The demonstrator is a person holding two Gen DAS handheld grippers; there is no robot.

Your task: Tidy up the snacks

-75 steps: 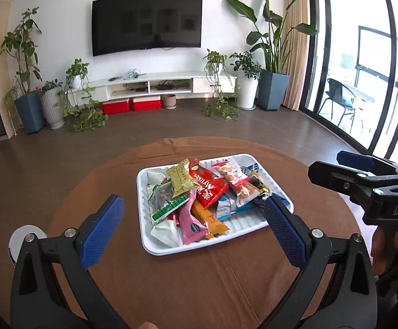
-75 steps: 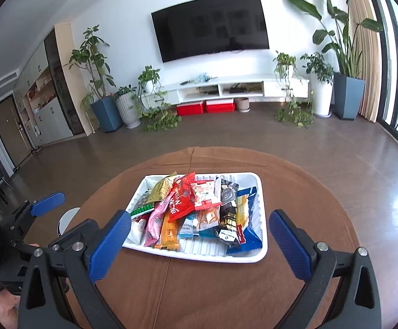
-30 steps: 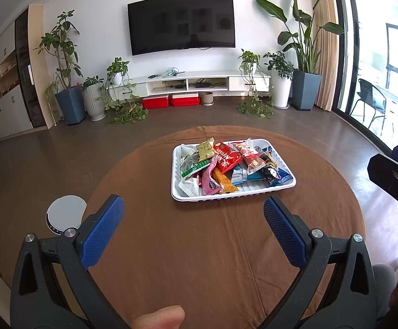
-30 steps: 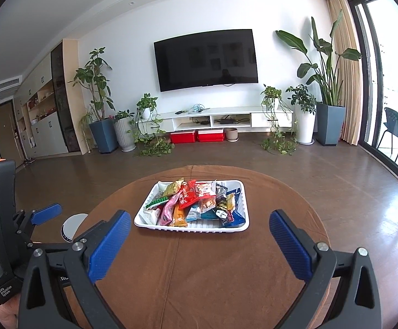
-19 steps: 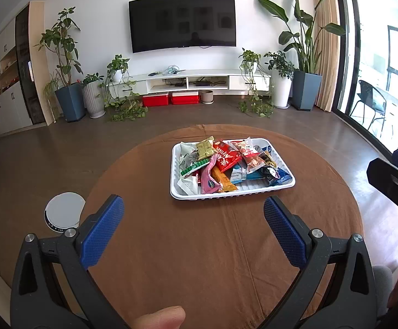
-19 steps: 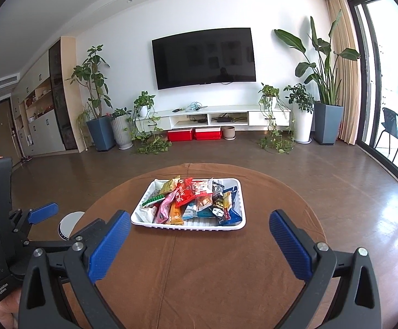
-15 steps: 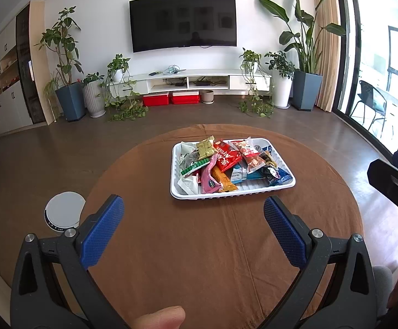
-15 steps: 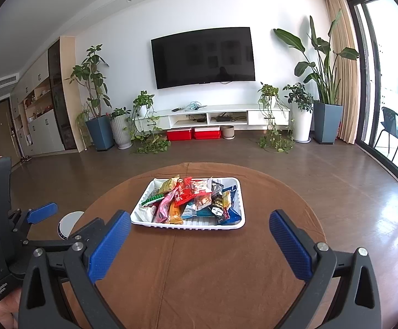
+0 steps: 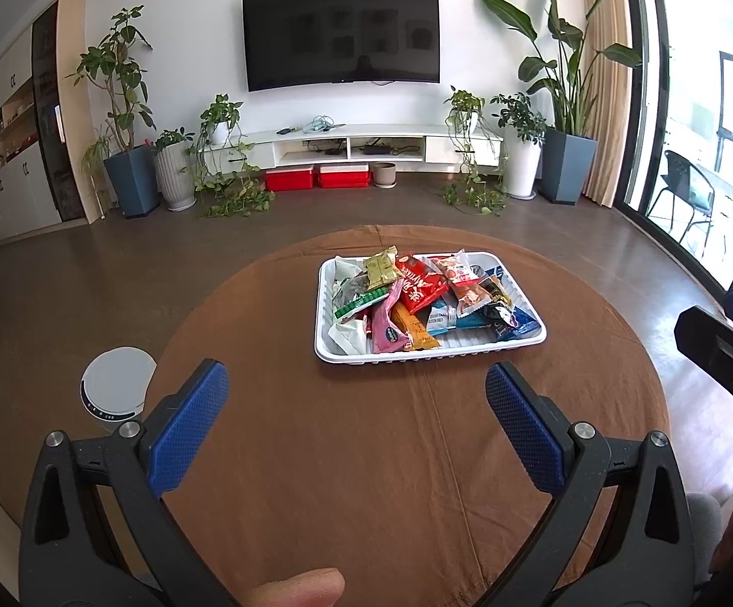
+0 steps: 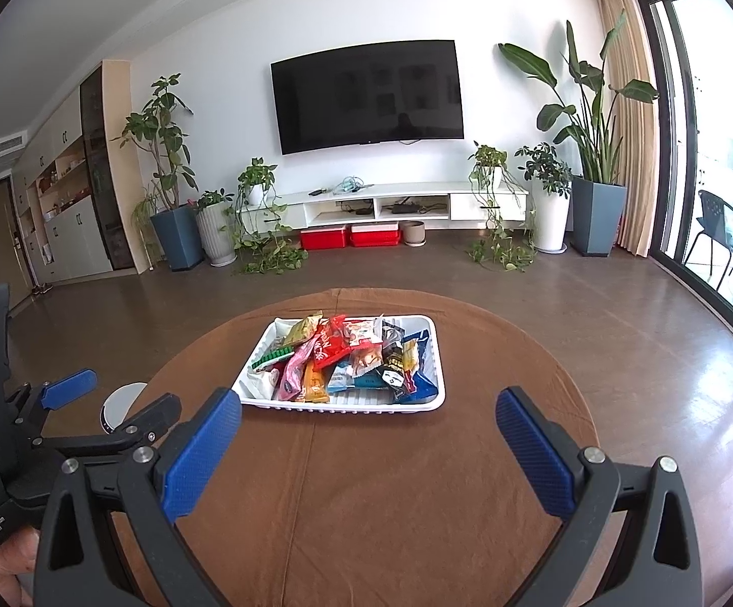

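A white ribbed tray [image 9: 472, 351] [image 10: 346, 406] sits on the far half of a round brown-clothed table [image 9: 366, 455] [image 10: 392, 480]. It holds several snack packets, among them a red one [image 9: 419, 287] [image 10: 328, 348], a pink one [image 9: 385, 326] and an orange bar [image 9: 414, 329]. My left gripper [image 9: 356, 384] is open and empty, held back over the table's near part. My right gripper [image 10: 366, 417] is open and empty, also short of the tray. The left gripper also shows at the left edge of the right wrist view [image 10: 63, 399].
A round white device [image 9: 116, 384] stands on the floor left of the table. A TV wall, a low white cabinet, red boxes and potted plants are at the back. Glass doors are on the right.
Both grippers have pulled back and risen from close over the tray; the tray now looks smaller and farther. Over the last half second little has moved. Both stay open.
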